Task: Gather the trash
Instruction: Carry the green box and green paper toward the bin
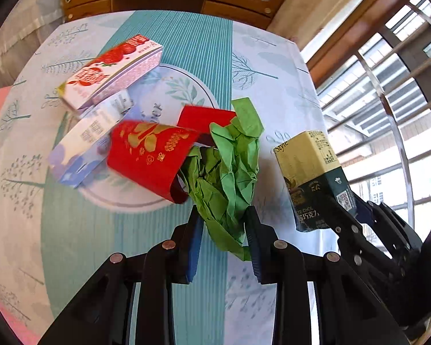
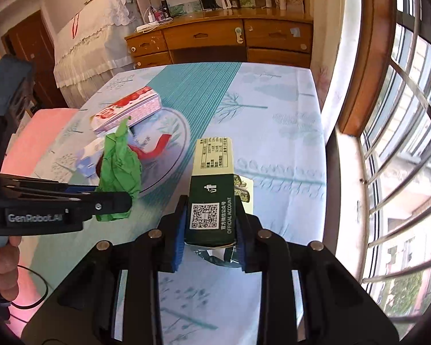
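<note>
My left gripper is shut on a crumpled green paper and holds it above the table; it also shows in the right wrist view. My right gripper is shut on a dark green and cream carton, held above the table; it shows in the left wrist view at the right. On the table lie a red envelope, a strawberry box and a pale blue box.
The table has a teal and white tree-print cloth. A wooden drawer cabinet stands behind it. A barred window is at the right. A pink seat is at the table's left.
</note>
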{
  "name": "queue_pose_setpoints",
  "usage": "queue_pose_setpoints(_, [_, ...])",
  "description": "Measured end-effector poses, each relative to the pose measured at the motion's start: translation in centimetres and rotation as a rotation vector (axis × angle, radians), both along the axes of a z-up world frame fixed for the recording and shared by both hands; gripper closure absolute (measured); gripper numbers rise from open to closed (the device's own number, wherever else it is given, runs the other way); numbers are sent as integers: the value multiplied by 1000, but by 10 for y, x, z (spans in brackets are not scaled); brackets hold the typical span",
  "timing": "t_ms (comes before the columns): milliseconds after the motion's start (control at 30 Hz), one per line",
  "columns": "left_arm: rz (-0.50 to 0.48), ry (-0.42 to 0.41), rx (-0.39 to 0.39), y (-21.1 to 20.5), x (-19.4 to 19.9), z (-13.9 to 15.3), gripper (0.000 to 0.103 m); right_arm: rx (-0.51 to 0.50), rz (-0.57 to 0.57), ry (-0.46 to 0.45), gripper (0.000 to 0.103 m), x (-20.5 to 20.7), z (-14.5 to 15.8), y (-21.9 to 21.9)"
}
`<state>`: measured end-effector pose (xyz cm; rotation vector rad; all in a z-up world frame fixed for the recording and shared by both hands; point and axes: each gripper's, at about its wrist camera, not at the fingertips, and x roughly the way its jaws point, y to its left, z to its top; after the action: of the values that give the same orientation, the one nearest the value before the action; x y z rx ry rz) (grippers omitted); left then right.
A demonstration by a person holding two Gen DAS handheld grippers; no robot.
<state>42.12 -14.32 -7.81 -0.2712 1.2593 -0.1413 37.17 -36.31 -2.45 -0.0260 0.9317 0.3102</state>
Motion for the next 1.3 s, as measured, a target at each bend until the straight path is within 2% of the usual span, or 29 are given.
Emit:
queue_pose_setpoints(100, [-63, -5, 16, 13, -31, 3, 74, 25, -41, 5, 78, -31, 6, 11])
queue_pose_setpoints(300, [-218, 62, 65, 38, -96, -15, 74, 41, -121, -11, 78, -103, 17, 42])
queue_pose_setpoints(400, [-285, 50, 89, 54, -132, -18, 74, 30, -144, -13, 78, -139, 22, 61])
queue_pose_setpoints(700, [-391, -11, 151, 102, -207, -24, 74, 3, -187, -47, 78, -241, 37, 118])
queue_pose_setpoints(867, [-425, -59, 144, 123, -242, -18, 74, 5, -207, -64, 78, -295, 44, 149])
queue_pose_setpoints(1067, [-441, -87, 127, 122, -288, -21, 74, 16, -219, -29, 78, -361, 30, 178])
queue_pose_setpoints(1300, [-476, -70, 133, 117, -349, -25, 74, 51, -211, 100, 78, -418, -4, 199])
